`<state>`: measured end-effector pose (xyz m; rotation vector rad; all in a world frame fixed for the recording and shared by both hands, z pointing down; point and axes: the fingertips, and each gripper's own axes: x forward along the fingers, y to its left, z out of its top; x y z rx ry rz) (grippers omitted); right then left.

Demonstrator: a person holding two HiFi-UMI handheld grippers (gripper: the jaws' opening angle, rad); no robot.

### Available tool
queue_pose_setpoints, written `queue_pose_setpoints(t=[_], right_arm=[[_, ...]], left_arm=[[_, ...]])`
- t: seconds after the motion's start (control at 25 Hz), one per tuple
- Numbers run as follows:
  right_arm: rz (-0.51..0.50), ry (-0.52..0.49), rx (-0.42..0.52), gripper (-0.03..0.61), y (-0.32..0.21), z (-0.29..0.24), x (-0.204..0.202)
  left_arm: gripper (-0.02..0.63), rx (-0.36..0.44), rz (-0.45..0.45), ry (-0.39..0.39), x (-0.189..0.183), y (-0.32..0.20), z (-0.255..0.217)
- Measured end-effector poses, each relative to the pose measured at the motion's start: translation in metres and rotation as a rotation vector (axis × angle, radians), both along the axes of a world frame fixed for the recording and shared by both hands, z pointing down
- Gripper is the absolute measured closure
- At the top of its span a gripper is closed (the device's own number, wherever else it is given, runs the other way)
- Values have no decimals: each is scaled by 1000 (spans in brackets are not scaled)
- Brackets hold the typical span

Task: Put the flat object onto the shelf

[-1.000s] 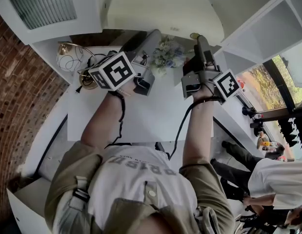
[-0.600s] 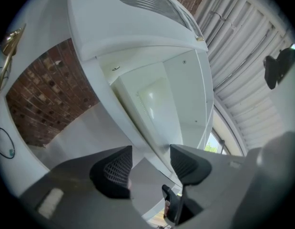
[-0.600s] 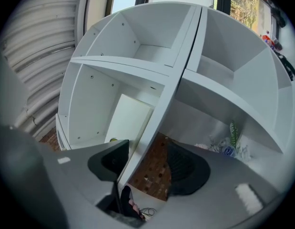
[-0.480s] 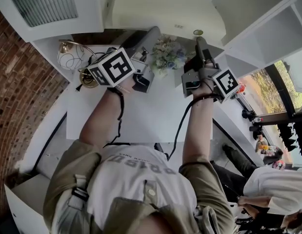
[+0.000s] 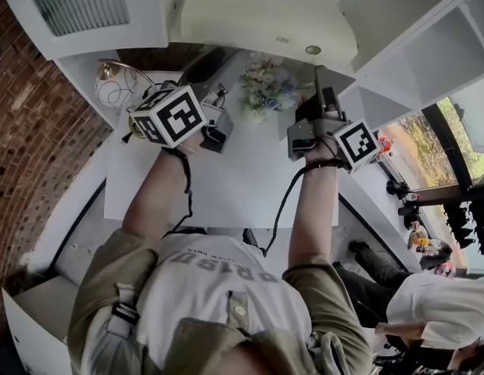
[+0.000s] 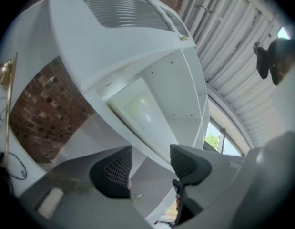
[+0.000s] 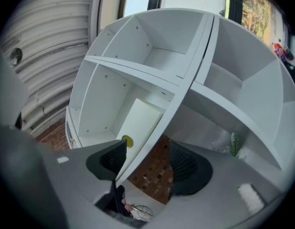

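Note:
The flat object, a cream board, lies in a compartment of the white shelf unit above the table. It also shows in the left gripper view and the right gripper view. My left gripper points up at the shelf. Its jaws have just been closing a little, and only the shelf shows through the gap. My right gripper stands beside it. Its jaws have just been opening further, and no thing is between them. Both stand short of the board.
A white table lies below both arms, with a bunch of flowers and a gold wire lamp at its far side. A brick wall is at the left. Another person stands at the lower right.
The left gripper's marker cube has rolled a little and sits further left in the picture. The right gripper has hardly shifted. The cream board stays in the shelf.

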<state>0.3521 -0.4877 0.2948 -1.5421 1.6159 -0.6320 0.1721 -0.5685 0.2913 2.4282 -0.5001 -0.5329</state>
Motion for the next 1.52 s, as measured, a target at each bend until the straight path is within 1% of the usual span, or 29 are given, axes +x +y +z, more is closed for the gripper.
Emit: queue_pose_setpoints(t=[0.16, 0.24, 0.32, 0.4, 0.52, 0.64, 0.72, 0.92, 1.08, 1.24, 1.4, 1.52], right_arm=[[15, 135, -8, 299, 25, 5, -13], [29, 207, -21, 320, 40, 9, -23], [50, 289, -48, 355, 57, 14, -33], [74, 373, -74, 378, 74, 21, -43], [109, 499, -107, 451, 102, 32, -60], [128, 612, -137, 487, 127, 42, -81], [131, 670, -156, 505, 143, 50, -94], [129, 755, -190, 543, 181, 68, -122], [127, 802, -215, 568, 210, 82, -138], [129, 827, -228, 572, 232, 91, -152], [128, 855, -221, 572, 247, 92, -162], [128, 875, -210, 572, 253, 92, -167]], left_arm=[[358, 123, -59, -114, -26, 22, 7], [385, 173, -98, -171, -42, 34, 13], [410, 211, -138, -222, -57, 48, 21], [445, 239, -166, -273, -69, 63, 30], [494, 264, -188, -344, -84, 92, 47], [505, 285, -216, -404, -99, 120, 62], [523, 297, -231, -436, -108, 138, 70], [574, 327, -287, -502, -132, 180, 84], [606, 355, -320, -553, -146, 208, 94], [606, 372, -346, -586, -155, 229, 99], [606, 426, -379, -634, -157, 245, 97], [606, 453, -398, -651, -157, 256, 94]])
